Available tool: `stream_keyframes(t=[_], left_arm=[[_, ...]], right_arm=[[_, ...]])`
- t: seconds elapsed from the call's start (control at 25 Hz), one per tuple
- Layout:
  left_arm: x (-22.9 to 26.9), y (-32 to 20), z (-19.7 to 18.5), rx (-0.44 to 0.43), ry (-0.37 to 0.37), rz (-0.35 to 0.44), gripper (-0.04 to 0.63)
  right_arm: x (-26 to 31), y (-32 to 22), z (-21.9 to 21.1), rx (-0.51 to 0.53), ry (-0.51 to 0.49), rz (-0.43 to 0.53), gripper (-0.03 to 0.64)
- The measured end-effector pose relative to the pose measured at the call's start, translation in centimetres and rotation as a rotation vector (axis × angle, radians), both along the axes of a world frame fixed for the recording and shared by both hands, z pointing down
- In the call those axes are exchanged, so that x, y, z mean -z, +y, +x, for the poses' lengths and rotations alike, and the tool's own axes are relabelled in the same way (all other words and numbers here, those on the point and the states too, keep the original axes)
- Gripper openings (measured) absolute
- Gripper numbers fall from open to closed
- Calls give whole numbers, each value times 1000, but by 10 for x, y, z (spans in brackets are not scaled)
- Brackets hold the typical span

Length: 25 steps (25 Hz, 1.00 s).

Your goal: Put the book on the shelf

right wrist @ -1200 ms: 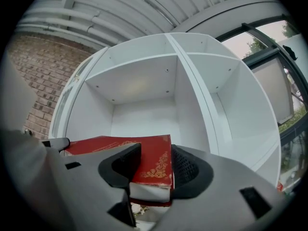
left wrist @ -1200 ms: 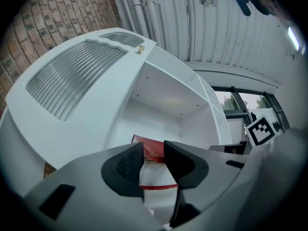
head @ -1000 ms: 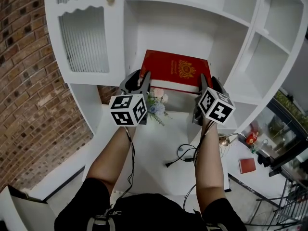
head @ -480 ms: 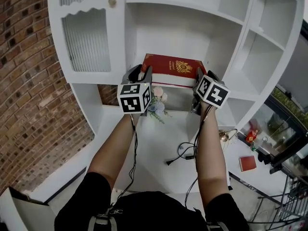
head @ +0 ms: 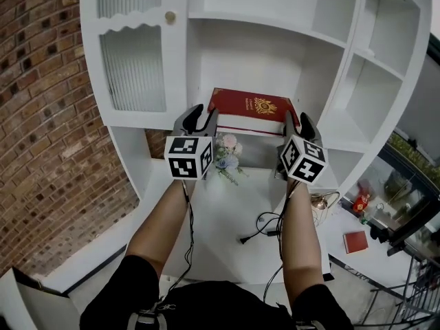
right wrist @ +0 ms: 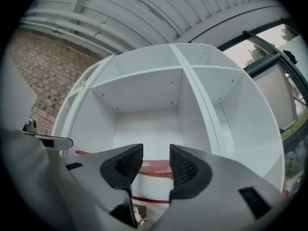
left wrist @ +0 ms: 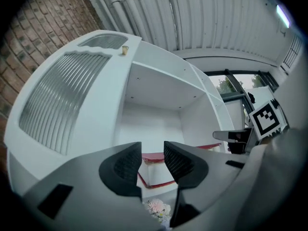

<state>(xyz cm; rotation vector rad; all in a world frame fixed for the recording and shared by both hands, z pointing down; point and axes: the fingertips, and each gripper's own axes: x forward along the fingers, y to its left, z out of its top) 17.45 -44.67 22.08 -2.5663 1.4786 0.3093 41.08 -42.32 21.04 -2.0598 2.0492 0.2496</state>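
Note:
A red book [head: 251, 106] with a gold crest lies flat on the white shelf [head: 344, 137], inside the middle bay. My left gripper [head: 200, 117] sits just off the book's front left corner and my right gripper [head: 295, 124] off its front right corner. In the left gripper view the jaws stand apart around my left gripper [left wrist: 152, 151], with the book [left wrist: 153, 157] beyond the gap. The right gripper view shows my right gripper [right wrist: 156, 153] with its jaws closing on nothing, the book [right wrist: 154, 167] lying past the tips.
A ribbed-glass cabinet door [head: 134, 67] closes the bay to the left. Flowers [head: 227, 150] stand below the shelf on a white desk, where a black cable [head: 265, 225] lies. Right of the bay are more white compartments. A brick wall [head: 41, 115] runs along the left.
The book went from tilted between both grippers to lying flat on the shelf. Both grippers have drawn back a little from its front corners.

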Motion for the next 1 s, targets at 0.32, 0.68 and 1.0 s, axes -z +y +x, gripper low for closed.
stream_keyframes(t=[0.32,0.68,1.0], left_arm=[[-30,52,-21,53,-45,49,15],[-119,76,-22,-3,-68,-117,14],[-141,90,-19,-40,-70,-163,14]], right_arm=[[-37,63,-38,54,17,105,14],[-121,91,-63,81,10,-8,14],[-141,105,-73,89,10,-60,12]])
